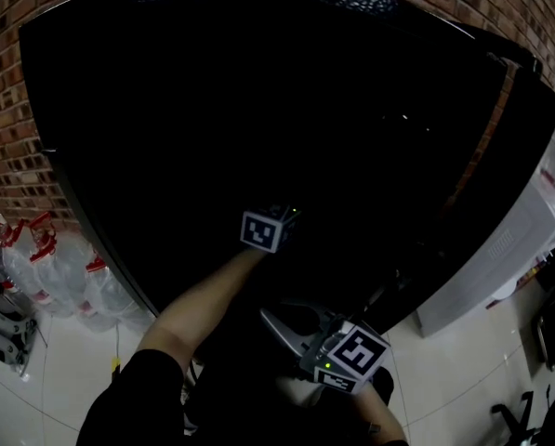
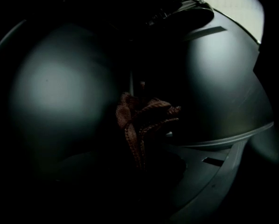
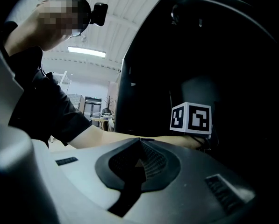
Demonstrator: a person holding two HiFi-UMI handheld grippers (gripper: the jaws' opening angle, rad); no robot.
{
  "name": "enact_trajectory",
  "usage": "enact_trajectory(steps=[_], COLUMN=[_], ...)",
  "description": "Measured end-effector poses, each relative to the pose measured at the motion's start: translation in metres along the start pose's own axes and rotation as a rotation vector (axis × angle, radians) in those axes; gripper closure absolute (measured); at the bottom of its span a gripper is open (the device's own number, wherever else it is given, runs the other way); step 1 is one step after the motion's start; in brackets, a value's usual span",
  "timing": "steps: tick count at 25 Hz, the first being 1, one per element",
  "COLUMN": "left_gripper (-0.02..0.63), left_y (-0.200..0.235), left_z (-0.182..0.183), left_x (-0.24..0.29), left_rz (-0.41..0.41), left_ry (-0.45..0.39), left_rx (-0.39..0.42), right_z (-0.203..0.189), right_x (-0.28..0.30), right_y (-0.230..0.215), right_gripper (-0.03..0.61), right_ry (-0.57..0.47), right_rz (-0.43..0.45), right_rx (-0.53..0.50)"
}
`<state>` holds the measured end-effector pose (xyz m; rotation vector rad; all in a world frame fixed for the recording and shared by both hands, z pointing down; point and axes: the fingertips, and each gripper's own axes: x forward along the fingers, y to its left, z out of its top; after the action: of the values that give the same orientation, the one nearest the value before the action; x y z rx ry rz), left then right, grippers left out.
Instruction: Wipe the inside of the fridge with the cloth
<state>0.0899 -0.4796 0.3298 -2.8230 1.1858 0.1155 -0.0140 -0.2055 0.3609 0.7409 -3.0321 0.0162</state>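
Left gripper view: left gripper (image 2: 140, 146) clamps the cloth (image 2: 141, 118) inside the fridge (image 2: 60, 87). Wiping seems underway; next, press against the wall ahead. Right gripper (image 3: 138, 164) closed, empty.

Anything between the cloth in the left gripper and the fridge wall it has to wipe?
Nothing visible does. The left gripper holds the cloth inside the fridge, with bare inner wall beyond it; the interior is dark, though.
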Motion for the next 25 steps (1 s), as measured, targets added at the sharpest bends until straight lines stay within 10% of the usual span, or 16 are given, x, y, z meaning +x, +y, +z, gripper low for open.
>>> enact_trajectory(steps=[18,25], left_gripper=[0.560,0.560], left_y=[0.014,-0.074], left_z=[-0.008,-0.006], left_x=[-0.018,-0.098], left_rz=[0.096,-0.202], left_ry=[-0.005,-0.070], left_rx=[-0.042,-0.067], right_z=[0.004,0.018], right_x=[-0.025,-0.031], right_y=[0.001,0.048], right_gripper=[0.574,0.574], right_ry=[0.007,-0.052], right_rz=[-0.054,0.127], right_rx=[-0.023,-0.002])
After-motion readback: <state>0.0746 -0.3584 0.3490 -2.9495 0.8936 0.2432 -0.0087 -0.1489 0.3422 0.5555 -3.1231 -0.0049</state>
